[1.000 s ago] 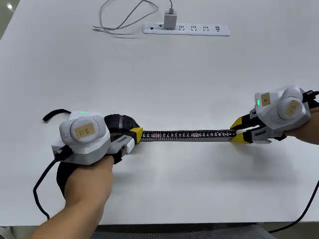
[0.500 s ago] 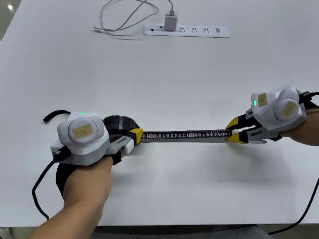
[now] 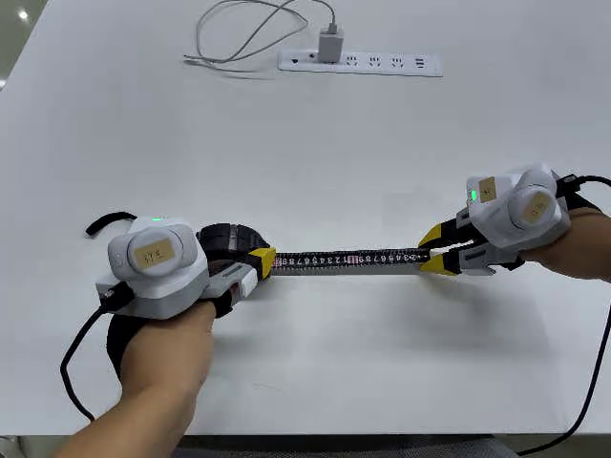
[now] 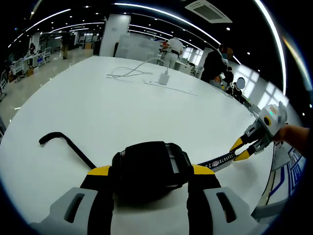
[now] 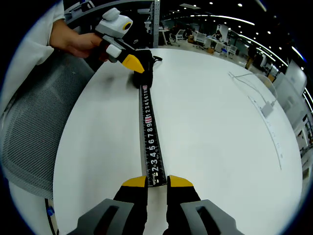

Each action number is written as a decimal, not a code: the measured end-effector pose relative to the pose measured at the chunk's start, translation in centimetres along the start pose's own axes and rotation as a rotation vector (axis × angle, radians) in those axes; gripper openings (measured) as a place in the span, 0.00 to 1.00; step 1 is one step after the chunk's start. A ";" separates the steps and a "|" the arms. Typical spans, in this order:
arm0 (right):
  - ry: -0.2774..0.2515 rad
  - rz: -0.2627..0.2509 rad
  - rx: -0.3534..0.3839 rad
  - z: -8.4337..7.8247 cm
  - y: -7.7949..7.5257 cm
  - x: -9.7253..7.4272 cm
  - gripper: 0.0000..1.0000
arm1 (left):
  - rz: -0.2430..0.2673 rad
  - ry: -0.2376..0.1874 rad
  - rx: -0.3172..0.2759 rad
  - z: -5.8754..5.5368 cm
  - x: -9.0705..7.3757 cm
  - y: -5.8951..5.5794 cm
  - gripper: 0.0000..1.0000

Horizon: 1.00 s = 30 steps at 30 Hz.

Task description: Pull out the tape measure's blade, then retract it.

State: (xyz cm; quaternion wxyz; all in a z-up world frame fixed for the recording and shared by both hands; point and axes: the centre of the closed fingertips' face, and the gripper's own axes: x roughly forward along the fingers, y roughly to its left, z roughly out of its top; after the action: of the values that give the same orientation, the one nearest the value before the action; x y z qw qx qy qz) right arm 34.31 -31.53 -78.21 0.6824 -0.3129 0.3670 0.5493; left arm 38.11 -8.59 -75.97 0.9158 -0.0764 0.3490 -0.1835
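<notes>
"Head view had the blade [image 3: 344, 259] shorter than a second earlier?"

"Yes, retracting: right claw [image 3: 435, 252] pinched its tip; left claw [image 4: 151, 170] clamped the tape measure [image 4: 149, 157] on the counter [image 3: 334, 143]."

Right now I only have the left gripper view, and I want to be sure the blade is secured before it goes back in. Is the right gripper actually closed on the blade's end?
Observer: Yes. In the right gripper view, the right gripper has its yellow tips shut on the end of the blade, next to the lowest numerals.
Operator: Is the blade twisted anywhere?
Observer: No. The head view shows it running straight, numerals up, from the tape measure case to that gripper. I cannot tell whether it touches the table.
Operator: Is anything close by on the near side?
Observer: A grey mesh chair sits at the table's near edge, apart from the blade.
</notes>
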 end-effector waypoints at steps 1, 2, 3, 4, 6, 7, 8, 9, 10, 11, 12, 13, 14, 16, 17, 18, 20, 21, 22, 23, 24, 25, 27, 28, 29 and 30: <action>-0.005 -0.002 0.002 0.2 -0.1 0.1 0.10 | 0.000 -0.001 -0.004 0.0 0.0 0.0 0.56; -0.008 -0.002 0.002 0.3 -0.1 0.1 0.10 | -0.001 -0.002 -0.004 0.0 0.0 0.0 0.56; -0.010 0.000 0.002 0.5 -0.1 0.2 0.10 | -0.002 -0.003 -0.006 0.0 0.0 0.0 0.56; -0.013 0.002 0.002 0.6 0.0 0.3 0.10 | -0.002 -0.003 -0.006 0.0 0.0 0.0 0.56; -0.017 0.003 0.001 1.0 0.0 0.5 0.10 | -0.003 -0.002 -0.006 0.0 0.0 0.0 0.56; -0.019 0.004 0.001 1.1 0.0 0.6 0.10 | -0.003 -0.002 -0.006 0.0 0.0 0.0 0.56; -0.021 0.005 0.001 1.2 0.1 0.7 0.10 | -0.004 -0.003 -0.005 0.0 -0.1 0.0 0.56; -0.023 0.006 0.002 1.3 0.1 0.7 0.10 | -0.004 -0.003 -0.006 0.0 -0.1 0.0 0.56; -0.024 0.007 0.003 1.4 0.1 0.8 0.10 | -0.003 -0.003 -0.005 0.0 -0.1 0.0 0.56; -0.026 0.007 0.003 1.5 0.1 0.8 0.10 | -0.004 -0.003 -0.006 0.0 -0.1 -0.1 0.56; -0.028 0.007 0.005 1.6 0.1 0.9 0.10 | -0.004 -0.003 -0.006 0.0 -0.1 0.0 0.56; -0.030 0.008 0.013 1.7 0.1 0.9 0.10 | -0.005 -0.005 -0.006 0.0 -0.1 0.0 0.56; -0.029 0.009 0.016 1.8 0.1 1.0 0.10 | -0.005 -0.006 -0.007 0.0 -0.1 0.0 0.56; -0.027 0.009 0.021 1.9 0.1 1.2 0.10 | -0.007 -0.007 -0.007 0.0 -0.1 0.0 0.56; -0.026 0.011 0.028 2.0 0.1 1.3 0.10 | -0.007 -0.006 -0.007 0.0 -0.1 0.0 0.56; -0.027 0.010 0.026 2.2 0.1 1.4 0.10 | -0.007 -0.006 -0.011 0.0 -0.1 0.0 0.56; -0.031 0.012 0.026 2.4 0.1 1.5 0.10 | -0.007 -0.006 -0.009 0.0 -0.1 -0.1 0.56; -0.033 0.014 0.025 2.6 0.1 1.6 0.10 | -0.008 -0.006 -0.010 0.0 -0.1 0.0 0.57; -0.035 0.016 0.024 2.7 0.1 1.7 0.10 | -0.008 -0.006 -0.011 0.0 -0.1 0.0 0.56; -0.038 0.018 0.021 2.9 0.1 1.8 0.10 | -0.008 -0.005 -0.012 0.0 -0.1 0.0 0.56; -0.039 0.018 0.020 3.0 0.1 1.9 0.10 | -0.008 -0.005 -0.012 0.0 -0.1 0.0 0.56; -0.043 0.021 0.021 3.2 0.1 2.0 0.10 | -0.009 -0.005 -0.014 0.1 -0.1 0.0 0.56; -0.048 0.023 0.018 3.5 0.2 2.1 0.10 | -0.010 -0.005 -0.016 0.1 -0.1 0.0 0.56; -0.049 0.026 0.017 3.6 0.2 2.2 0.10 | -0.011 -0.004 -0.016 0.0 -0.1 0.0 0.56; -0.051 0.027 0.015 3.7 0.2 2.3 0.10 | -0.011 -0.004 -0.017 0.0 -0.1 0.0 0.56; -0.053 0.028 0.016 3.8 0.2 2.4 0.10 | -0.011 -0.004 -0.017 0.0 -0.1 0.0 0.56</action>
State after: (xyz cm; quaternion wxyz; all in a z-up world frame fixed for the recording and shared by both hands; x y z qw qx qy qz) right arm 35.05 -27.11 -78.20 0.6866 -0.2873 0.3576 0.5641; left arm 38.06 -8.57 -75.87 0.9148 -0.0867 0.3482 -0.1855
